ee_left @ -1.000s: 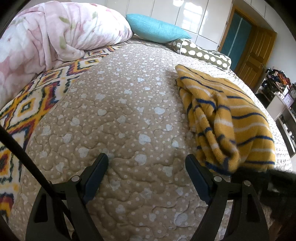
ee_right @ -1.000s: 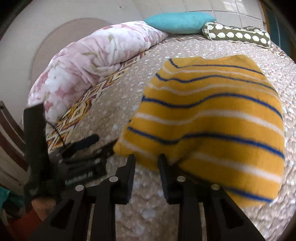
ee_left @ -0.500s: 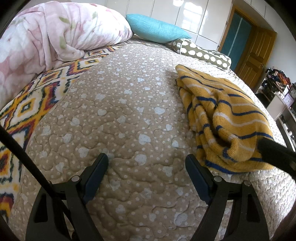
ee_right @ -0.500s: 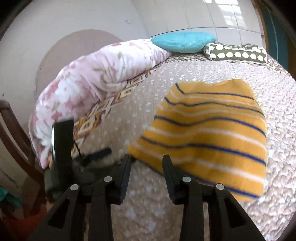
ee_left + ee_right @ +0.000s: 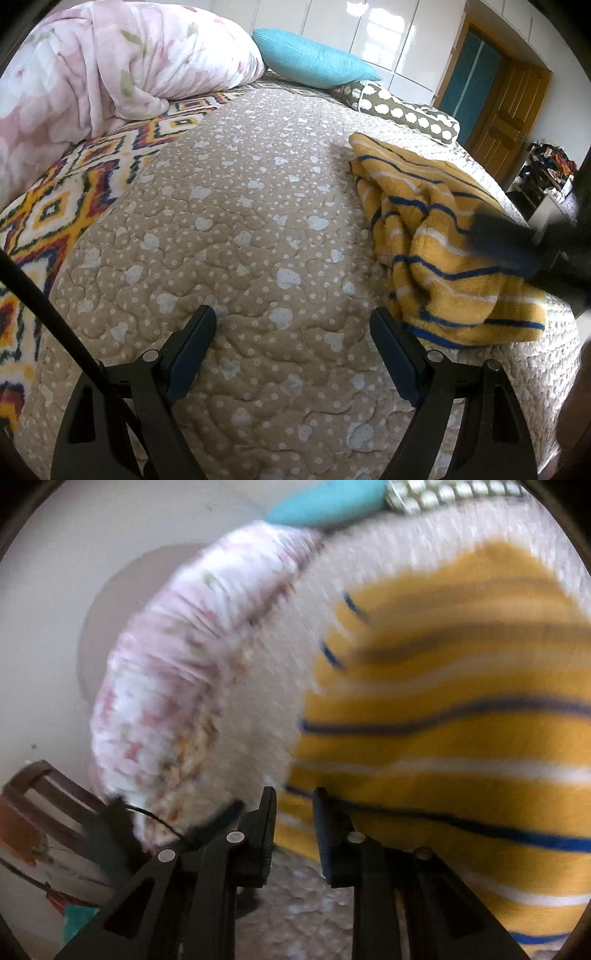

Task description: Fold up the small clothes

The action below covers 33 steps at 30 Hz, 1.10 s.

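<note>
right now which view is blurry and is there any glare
Right wrist view: heavy motion smear across the yellow striped garment and the pink floral duvet; only the right gripper stays sharp. Left wrist view: crisp, fisheye-bowed quilted bedspread, window glare on the glossy white cabinets.

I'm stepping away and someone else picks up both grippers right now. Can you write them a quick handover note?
Left hand-held gripper: open, empty, over bare beige quilt.
Right hand-held gripper: jaws closing, near the yellow striped sweater; the view is too blurred to tell whether its near edge is between them.
Sweater: on the right side of the bed, folded over, layers bunched along its left edge.
Done: a first fold, roughly.
Left: neaten the layers and finish the fold.
</note>
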{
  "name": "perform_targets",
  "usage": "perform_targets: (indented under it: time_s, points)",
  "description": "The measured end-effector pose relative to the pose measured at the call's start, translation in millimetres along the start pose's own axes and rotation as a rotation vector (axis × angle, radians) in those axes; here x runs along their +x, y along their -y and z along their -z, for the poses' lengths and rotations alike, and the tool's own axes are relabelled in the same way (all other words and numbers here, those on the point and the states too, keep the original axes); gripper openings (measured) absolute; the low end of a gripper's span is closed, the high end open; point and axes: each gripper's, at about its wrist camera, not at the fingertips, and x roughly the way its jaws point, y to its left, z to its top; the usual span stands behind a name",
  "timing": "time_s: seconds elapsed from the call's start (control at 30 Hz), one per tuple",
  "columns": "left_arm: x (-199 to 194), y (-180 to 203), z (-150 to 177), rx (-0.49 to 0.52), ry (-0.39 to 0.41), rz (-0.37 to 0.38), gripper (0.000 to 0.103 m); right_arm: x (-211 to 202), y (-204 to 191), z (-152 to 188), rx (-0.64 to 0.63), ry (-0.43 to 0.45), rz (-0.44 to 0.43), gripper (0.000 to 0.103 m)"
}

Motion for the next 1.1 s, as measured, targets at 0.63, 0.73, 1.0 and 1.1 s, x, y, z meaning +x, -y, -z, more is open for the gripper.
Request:
perform_targets:
  time_s: [0.63,0.73,1.0,1.1]
  points:
    - [-0.4,-1.5,-0.4,-0.011,0.004,0.013,0.084,44.1,2.2,-49.9,0.05,-0.054,0.039,0.028]
    - [0.3,0.0,-0.3,-0.01,0.004,0.012,0.084,7.2,4.7,-54.2,0.046,0.061,0.07,0.029]
    - [0.5,-0.8,-0.4,-0.01,0.003,0.01,0.084,42.7,18.5,-40.1,0.082,-0.016,0.155,0.035]
    - [1.1,-0.3,-0.7,-0.004,-0.002,0.004,0.084,37.1,-0.6,-37.7,0.012,-0.026,0.127,0.038]
